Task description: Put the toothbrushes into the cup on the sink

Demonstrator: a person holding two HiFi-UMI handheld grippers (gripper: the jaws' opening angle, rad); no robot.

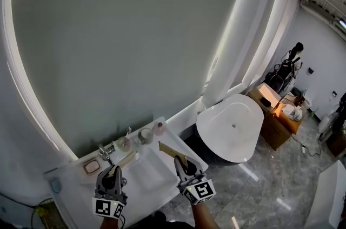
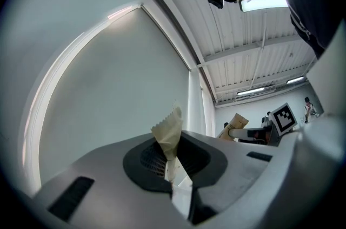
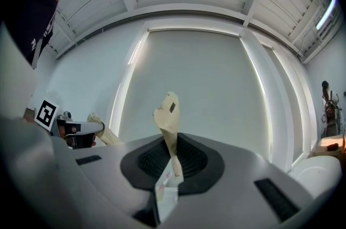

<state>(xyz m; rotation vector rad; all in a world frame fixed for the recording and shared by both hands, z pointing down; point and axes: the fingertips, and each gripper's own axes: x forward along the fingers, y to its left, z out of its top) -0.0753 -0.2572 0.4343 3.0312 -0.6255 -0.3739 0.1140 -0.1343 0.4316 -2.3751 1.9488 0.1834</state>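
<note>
The left wrapper (image 2: 168, 136) hides its contents, its lower end lost between the closed jaws at the frame's lower middle; the right wrapper (image 3: 168, 119) likewise. In the head view the bottom edge cuts off the right forearm (image 1: 204, 217), and the items (image 1: 125, 141) by the tap (image 1: 107, 151), lower left, are too small to name.

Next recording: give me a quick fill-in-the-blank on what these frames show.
1. The left gripper and right gripper are each ____ on a paper-wrapped toothbrush.
2. In the head view, the white bathtub stands to the sink's ____.
3. Neither toothbrush is in the ____ yet.
Missing: shut; right; cup.
</note>
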